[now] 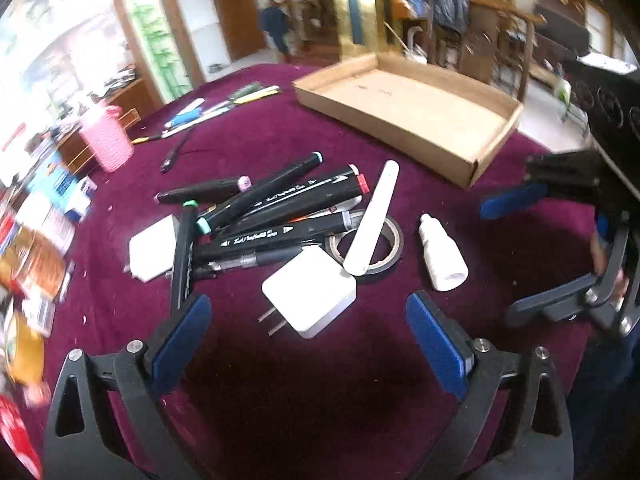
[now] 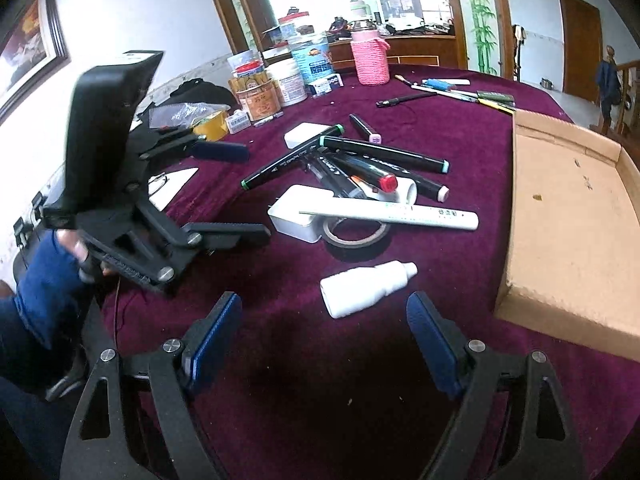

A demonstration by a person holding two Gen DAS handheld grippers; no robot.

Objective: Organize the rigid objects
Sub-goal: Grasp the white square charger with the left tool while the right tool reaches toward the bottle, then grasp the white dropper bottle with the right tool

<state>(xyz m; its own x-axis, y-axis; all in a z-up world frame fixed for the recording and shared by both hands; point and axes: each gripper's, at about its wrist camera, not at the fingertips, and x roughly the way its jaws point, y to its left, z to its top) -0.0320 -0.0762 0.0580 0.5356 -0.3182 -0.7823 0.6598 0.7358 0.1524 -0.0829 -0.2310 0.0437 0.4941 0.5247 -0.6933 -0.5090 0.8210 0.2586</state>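
Nearest the left gripper [image 1: 308, 320], whose fingers stand wide apart and empty, lies the white charger [image 1: 310, 292] on the purple surface [image 1: 280, 392], prongs toward the camera. It looks hard, smooth and light; I would take it across its flat sides. The right gripper [image 2: 324, 320] is also spread and empty, just before the small white bottle [image 2: 364, 288], probably light and slippery, best held at the body. The black markers [image 1: 280, 200] carry white writing, not readable. The cardboard tray [image 2: 568, 216] is empty
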